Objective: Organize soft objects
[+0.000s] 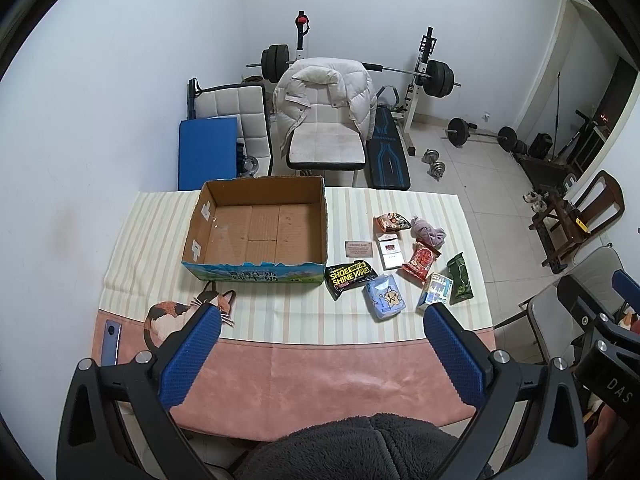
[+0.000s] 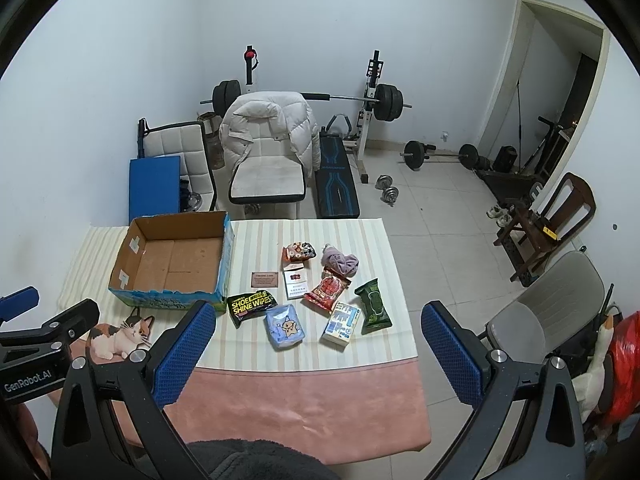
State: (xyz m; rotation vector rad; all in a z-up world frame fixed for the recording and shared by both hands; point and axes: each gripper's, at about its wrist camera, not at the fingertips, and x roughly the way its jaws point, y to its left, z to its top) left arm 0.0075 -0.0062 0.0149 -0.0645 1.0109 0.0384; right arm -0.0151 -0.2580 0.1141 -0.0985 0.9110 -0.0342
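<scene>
An open, empty cardboard box [image 1: 260,228] [image 2: 176,258] stands on the striped tablecloth at the left. To its right lie several soft packs: a black shoe-wipes pack [image 1: 350,274] [image 2: 252,304], a light blue tissue pack [image 1: 385,297] [image 2: 285,326], a red snack bag [image 1: 421,260] [image 2: 327,289], a green wipes pack [image 1: 460,278] [image 2: 373,306], a blue-white pack [image 1: 435,289] [image 2: 341,321], an orange bag [image 1: 392,222] [image 2: 298,251] and a purple cloth [image 1: 430,232] [image 2: 341,262]. My left gripper [image 1: 322,320] and right gripper [image 2: 318,318] are both open, empty, above the table's near edge.
A white carton [image 1: 390,254] and a small card [image 1: 359,249] lie among the packs. A phone [image 1: 110,342] lies at the table's near left. A chair with a white jacket [image 1: 326,120], a weight bench [image 1: 390,156] and dumbbells stand behind the table.
</scene>
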